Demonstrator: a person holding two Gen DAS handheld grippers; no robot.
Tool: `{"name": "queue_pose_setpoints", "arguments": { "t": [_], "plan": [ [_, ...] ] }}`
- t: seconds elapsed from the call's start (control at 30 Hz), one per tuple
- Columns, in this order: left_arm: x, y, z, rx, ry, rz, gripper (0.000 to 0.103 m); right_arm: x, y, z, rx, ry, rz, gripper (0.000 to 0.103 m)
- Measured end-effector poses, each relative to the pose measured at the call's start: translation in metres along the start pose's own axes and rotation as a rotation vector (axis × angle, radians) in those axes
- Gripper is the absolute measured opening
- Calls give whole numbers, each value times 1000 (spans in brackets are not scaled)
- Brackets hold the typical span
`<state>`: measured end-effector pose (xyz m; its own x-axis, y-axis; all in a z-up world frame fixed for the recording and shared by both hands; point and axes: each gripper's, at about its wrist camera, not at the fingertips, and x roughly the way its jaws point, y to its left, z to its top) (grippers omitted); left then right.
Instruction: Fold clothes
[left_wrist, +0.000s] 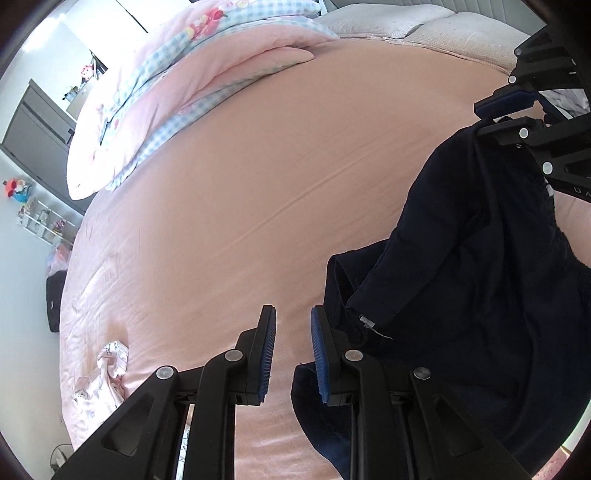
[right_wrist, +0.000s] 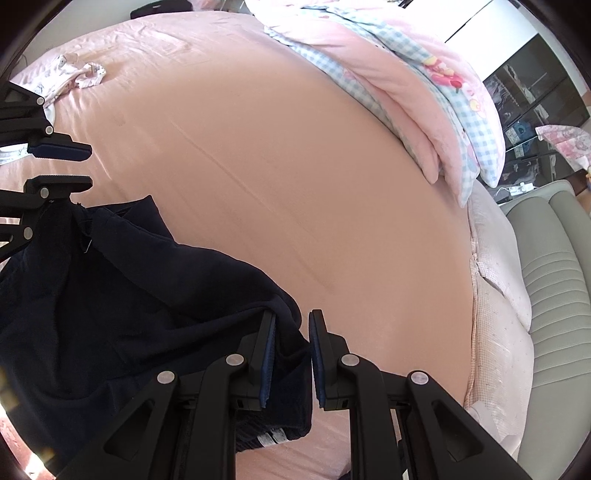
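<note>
A dark navy garment (left_wrist: 480, 266) lies crumpled on the pink bed sheet (left_wrist: 258, 166), and it also shows in the right wrist view (right_wrist: 122, 295). My left gripper (left_wrist: 293, 350) is open, its right finger (left_wrist: 321, 354) at the garment's edge, nothing between the pads. My right gripper (right_wrist: 291, 354) is open, with a fold of the navy cloth lying partly between its pads. In the left wrist view the right gripper (left_wrist: 506, 110) sits at the garment's far end. In the right wrist view the left gripper (right_wrist: 61, 168) is at the cloth's left corner.
A folded pink and blue-check quilt (left_wrist: 177, 85) lies at the bed's far side, also in the right wrist view (right_wrist: 424, 85). A small white printed garment (left_wrist: 107, 373) lies crumpled near the bed edge. A grey padded headboard (right_wrist: 554, 277) borders the bed.
</note>
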<state>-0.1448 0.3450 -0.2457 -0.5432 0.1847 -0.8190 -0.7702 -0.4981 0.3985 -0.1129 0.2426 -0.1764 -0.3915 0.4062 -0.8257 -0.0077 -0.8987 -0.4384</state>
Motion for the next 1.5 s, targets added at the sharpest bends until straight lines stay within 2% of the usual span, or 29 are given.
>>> {"name": "queue_pose_setpoints", "arguments": {
  "t": [0.1,0.2,0.3,0.33,0.4,0.5,0.53,0.57,0.63,0.77,0.83,0.87,0.9,1.1,1.27,1.5],
  "plan": [
    [4,0,6,-24,9,-23,17,-2,-4,5,-1,-9,-13,16],
    [-8,39,-8,-56,28,-87,17,0,-11,7,10,-8,-2,16],
    [-33,61,-14,-76,48,-115,17,4,-16,7,15,-1,37,16],
    [-44,56,-9,-82,58,-138,17,5,-18,7,17,1,50,16],
    [-25,97,-21,-76,87,-222,17,8,-21,6,21,5,77,16],
    [-17,100,-25,-40,126,-314,20,14,-23,3,10,16,144,16],
    [-16,98,-25,-29,142,-327,29,16,-23,3,3,26,144,16],
    [-15,96,-24,-19,158,-338,52,19,-23,2,-4,37,145,17],
    [-13,93,-23,-4,187,-364,75,21,-23,2,-16,57,158,17],
    [-16,96,-11,6,237,-399,76,24,-28,8,-47,78,195,18],
    [-19,98,-2,35,226,-380,76,26,-28,13,-84,86,221,26],
    [-21,98,2,50,218,-369,76,26,-27,15,-103,87,233,39],
    [-22,98,5,56,207,-368,76,25,-25,17,-126,70,238,46],
    [-23,94,9,41,145,-391,76,20,-14,26,-175,-43,305,48],
    [-8,84,-1,-15,184,-406,76,39,5,28,-213,-42,312,48],
    [-8,70,-12,37,185,-396,76,56,23,32,-249,-13,310,48]
  ]
}}
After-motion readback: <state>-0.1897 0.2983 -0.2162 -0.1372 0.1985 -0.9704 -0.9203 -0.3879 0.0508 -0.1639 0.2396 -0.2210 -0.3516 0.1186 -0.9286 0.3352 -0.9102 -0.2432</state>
